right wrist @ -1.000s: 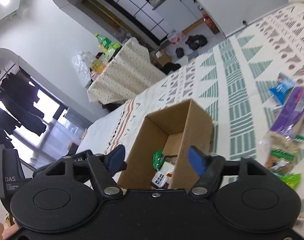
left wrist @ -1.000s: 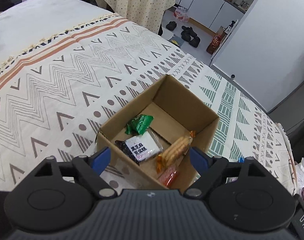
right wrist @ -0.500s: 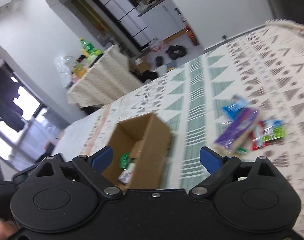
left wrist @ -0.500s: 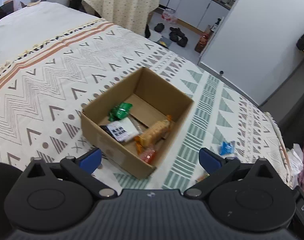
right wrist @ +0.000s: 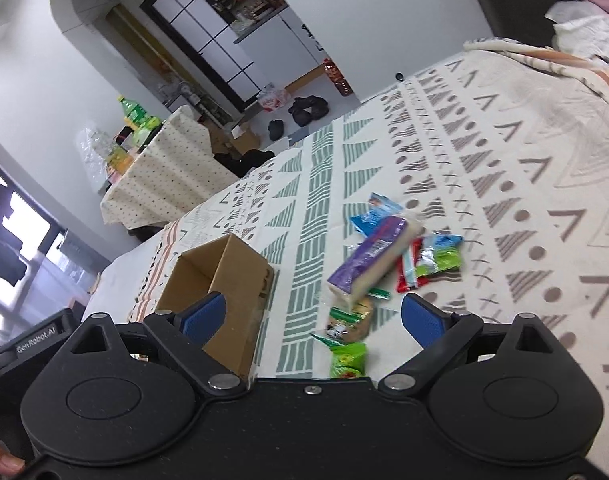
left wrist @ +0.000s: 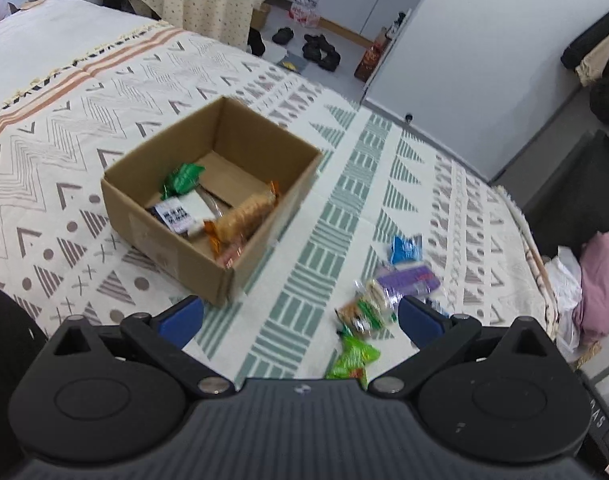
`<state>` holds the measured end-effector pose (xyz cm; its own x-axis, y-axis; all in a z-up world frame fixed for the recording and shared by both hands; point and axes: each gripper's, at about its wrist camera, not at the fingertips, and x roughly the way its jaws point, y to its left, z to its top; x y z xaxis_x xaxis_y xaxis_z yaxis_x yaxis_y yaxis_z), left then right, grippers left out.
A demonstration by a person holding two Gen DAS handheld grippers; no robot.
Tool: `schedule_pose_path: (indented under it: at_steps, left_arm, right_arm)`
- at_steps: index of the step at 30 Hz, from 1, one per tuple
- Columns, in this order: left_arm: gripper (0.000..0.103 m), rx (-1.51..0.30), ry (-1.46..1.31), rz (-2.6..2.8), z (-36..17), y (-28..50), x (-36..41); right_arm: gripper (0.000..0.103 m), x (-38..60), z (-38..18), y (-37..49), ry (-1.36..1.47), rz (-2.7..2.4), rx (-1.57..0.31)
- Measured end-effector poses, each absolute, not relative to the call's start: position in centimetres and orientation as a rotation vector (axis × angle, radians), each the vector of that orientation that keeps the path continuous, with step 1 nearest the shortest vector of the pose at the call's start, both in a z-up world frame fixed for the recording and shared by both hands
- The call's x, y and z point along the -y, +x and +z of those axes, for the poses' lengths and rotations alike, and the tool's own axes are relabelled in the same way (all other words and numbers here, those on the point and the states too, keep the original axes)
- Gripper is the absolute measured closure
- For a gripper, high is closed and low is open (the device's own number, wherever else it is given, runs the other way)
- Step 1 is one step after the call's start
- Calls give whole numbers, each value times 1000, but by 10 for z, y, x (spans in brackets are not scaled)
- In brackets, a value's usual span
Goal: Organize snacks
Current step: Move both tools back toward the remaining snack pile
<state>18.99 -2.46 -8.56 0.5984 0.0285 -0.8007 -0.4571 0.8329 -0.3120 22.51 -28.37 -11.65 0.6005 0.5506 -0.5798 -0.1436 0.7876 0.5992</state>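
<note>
An open cardboard box [left wrist: 156,216] sits on the patterned bedspread and holds several snack packets, among them a green one [left wrist: 182,176] and a biscuit pack [left wrist: 246,214]. The box also shows in the right wrist view [right wrist: 240,280]. Loose snacks lie right of it: a purple pack [left wrist: 408,280] [right wrist: 368,260], a blue packet [left wrist: 404,248] [right wrist: 370,218], a green packet [left wrist: 350,358] [right wrist: 346,360] and a red one [right wrist: 408,268]. My left gripper [left wrist: 300,320] is open and empty above the bedspread between box and pile. My right gripper [right wrist: 314,320] is open and empty, near the pile.
The bedspread [left wrist: 64,92] ends at the bed's far edge, with floor, shoes [left wrist: 320,46] and a white wall panel [left wrist: 476,52] beyond. A cloth-covered table [right wrist: 168,168] stands past the bed. Pink cloth and bags [left wrist: 596,280] lie at the bed's right edge.
Both grippers have pulled back from the box and swung right, so the loose snack pile has come into view. Both jaws have opened wider. Nothing was picked up.
</note>
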Motion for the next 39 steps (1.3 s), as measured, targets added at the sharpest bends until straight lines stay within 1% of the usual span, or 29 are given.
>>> schedule_pose_path:
  at_steps: [6, 10, 21, 25, 29, 31, 34, 39]
  left_arm:
    - [0, -917, -493, 271, -92, 190, 48]
    - [0, -929, -472, 252, -100, 193, 63]
    - [4, -983, -449, 194, -138, 207, 91]
    - [12, -1002, -462, 174, -151, 215, 93]
    - [19, -1015, -471, 160, -165, 223, 94]
    - [27, -1031, -479, 150, -171, 227, 94]
    - [36, -1055, -494, 140, -182, 234, 94]
    - [44, -1079, -510, 114, -197, 243, 97]
  right_arm:
    - [8, 307, -123, 222, 597, 364, -835]
    - [9, 315, -134, 221, 646, 334, -879]
    - [28, 322, -163, 223, 763, 280, -989]
    - [32, 321, -176, 223, 822, 245, -1041]
    - [38, 322, -188, 221, 884, 202, -1078]
    - [40, 322, -192, 221, 902, 189, -1089]
    - [42, 322, -197, 222, 937, 179, -1110]
    - [49, 316, -208, 223, 969, 167, -1148]
